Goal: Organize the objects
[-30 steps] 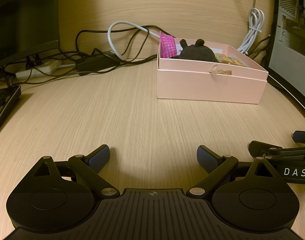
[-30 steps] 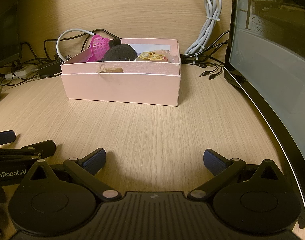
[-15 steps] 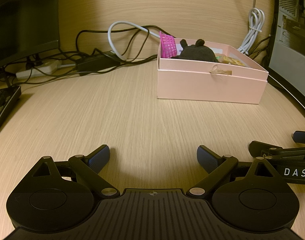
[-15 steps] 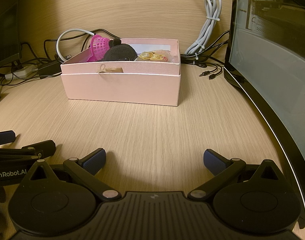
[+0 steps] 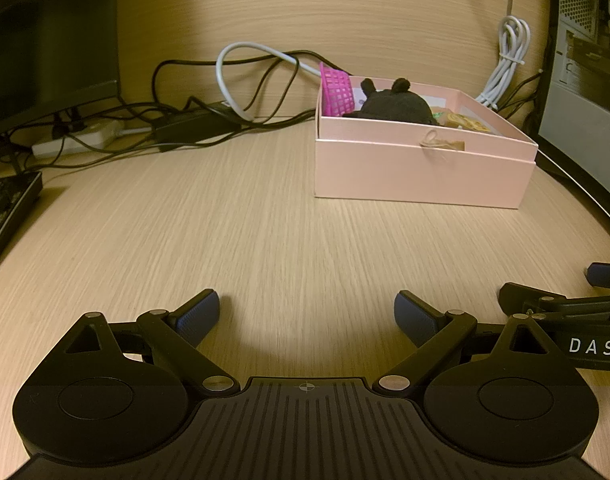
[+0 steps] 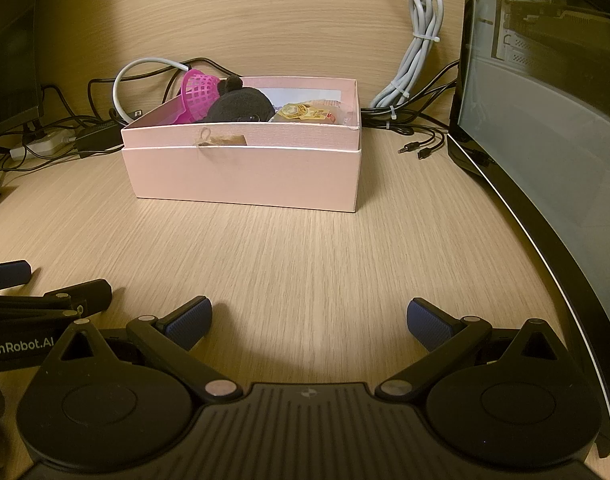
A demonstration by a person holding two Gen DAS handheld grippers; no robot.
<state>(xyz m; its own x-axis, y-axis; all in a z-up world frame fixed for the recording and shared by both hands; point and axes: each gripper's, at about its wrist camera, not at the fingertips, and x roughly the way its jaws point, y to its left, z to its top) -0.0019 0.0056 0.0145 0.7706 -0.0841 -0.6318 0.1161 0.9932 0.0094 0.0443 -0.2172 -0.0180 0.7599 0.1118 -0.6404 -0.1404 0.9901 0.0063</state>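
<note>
A pink cardboard box (image 5: 421,168) (image 6: 245,172) stands on the wooden desk, well ahead of both grippers. Inside it lie a magenta mesh basket (image 5: 337,88) (image 6: 197,94), a black plush toy with small ears (image 5: 393,104) (image 6: 241,104) and a yellowish wrapped packet (image 5: 465,122) (image 6: 305,112). My left gripper (image 5: 307,316) is open and empty, low over the desk. My right gripper (image 6: 309,320) is open and empty too. Each gripper shows at the edge of the other's view.
Tangled black and grey cables (image 5: 225,92) and a white power strip (image 5: 77,140) lie behind the box. A keyboard (image 5: 9,208) sits at the left edge. A bundled grey cable (image 6: 421,60) hangs at the back. A glass-sided computer case (image 6: 545,140) borders the right.
</note>
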